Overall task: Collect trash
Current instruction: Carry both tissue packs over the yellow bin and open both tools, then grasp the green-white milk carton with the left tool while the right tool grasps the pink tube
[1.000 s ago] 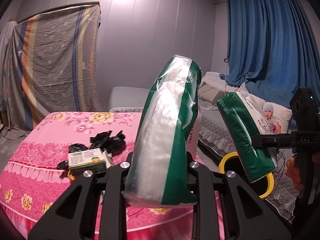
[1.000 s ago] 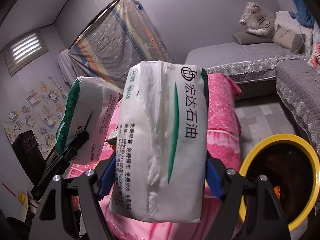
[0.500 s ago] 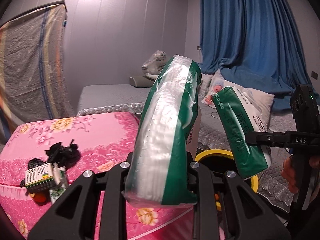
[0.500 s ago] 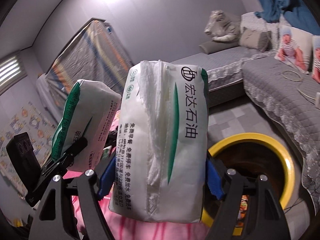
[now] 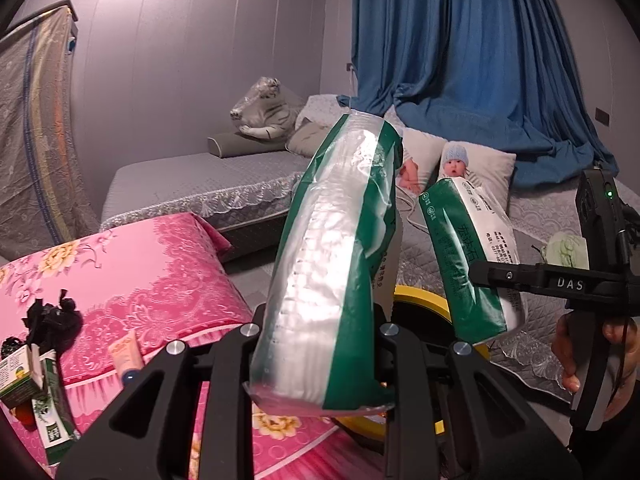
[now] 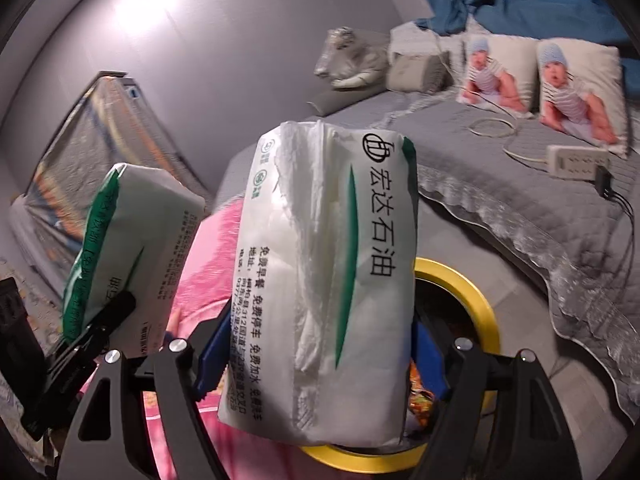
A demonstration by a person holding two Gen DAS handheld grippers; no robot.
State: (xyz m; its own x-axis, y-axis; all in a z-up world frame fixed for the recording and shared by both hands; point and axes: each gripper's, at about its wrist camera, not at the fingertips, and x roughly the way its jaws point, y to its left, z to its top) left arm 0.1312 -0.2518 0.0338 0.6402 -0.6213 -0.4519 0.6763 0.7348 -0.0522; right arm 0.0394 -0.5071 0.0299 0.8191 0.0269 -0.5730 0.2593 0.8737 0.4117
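My left gripper [image 5: 316,344] is shut on a green and white tissue pack [image 5: 332,264], held upright above the yellow-rimmed trash bin [image 5: 424,300]. My right gripper [image 6: 320,360] is shut on a second green and white tissue pack [image 6: 324,280], also over the bin [image 6: 480,304]. Each pack shows in the other view: the right pack [image 5: 472,256] to the right, the left pack [image 6: 132,236] to the left. More trash lies on the pink bedspread: a black bag [image 5: 52,320], a small box [image 5: 20,372], a tube [image 5: 126,360].
The pink floral bed [image 5: 132,264] is at the left, grey beds [image 5: 208,184] with lace edges behind and to the right. Baby-print pillows [image 6: 576,92], a power strip [image 6: 576,162] and a blue curtain [image 5: 460,60] are at the back.
Both grippers have swung right from the pink bed toward the bin, each still holding its pack. The bin now lies right under the packs.
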